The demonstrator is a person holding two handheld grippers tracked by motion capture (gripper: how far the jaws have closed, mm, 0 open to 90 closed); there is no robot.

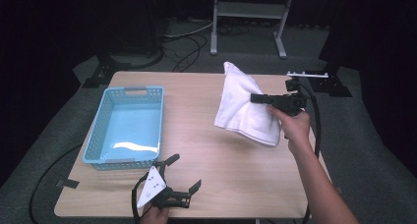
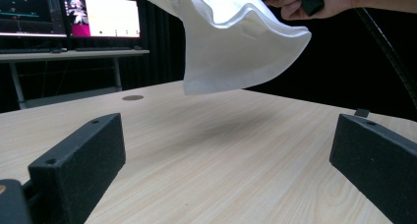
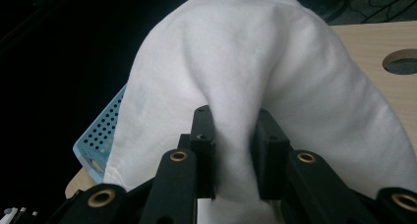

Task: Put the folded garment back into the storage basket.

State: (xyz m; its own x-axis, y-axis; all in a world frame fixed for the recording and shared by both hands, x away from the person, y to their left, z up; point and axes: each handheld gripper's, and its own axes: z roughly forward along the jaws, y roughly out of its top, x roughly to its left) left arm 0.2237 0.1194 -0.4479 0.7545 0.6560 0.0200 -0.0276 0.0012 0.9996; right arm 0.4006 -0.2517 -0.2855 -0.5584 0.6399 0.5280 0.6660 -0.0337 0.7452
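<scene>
Item 1: towel (image 1: 244, 107). White cloth, held clear of the table (image 1: 211, 175) at about 2 o'clock from the table's middle in the high view. It hangs in loose folds, upper corner standing above my grip, lower edge drooping toward 5 o'clock. In the left gripper view it floats above the wood with a soft shadow under it, touching nothing.

Item 2: right gripper (image 3: 235, 135). Clenched on a pinched ridge of the towel; in the right gripper view the cloth bulges up and over both jaws and drapes down either side. My hand (image 1: 295, 126) sits behind it at 3 o'clock on the table.

Item 3: left gripper (image 1: 182, 172). Jaws spread wide, nothing between them, low over the near edge at 6 o'clock, well apart from the towel.

Item 4: basket (image 1: 98, 130). Light blue, perforated walls, bare inside, at 9 o'clock on the table. Well apart from the towel.

Handling notes, my judgement: the towel looks light, soft and wholly limp, so it will sag and swing from any single hold and will not keep a shape. Not fragile, and the nap should give the pads fair purchase, though a thin pinch could slide out. Best hold is a gathered fold or a corner, taken deep between the jaws. A second hold by the left gripper on the drooping lower edge would steady it.
</scene>
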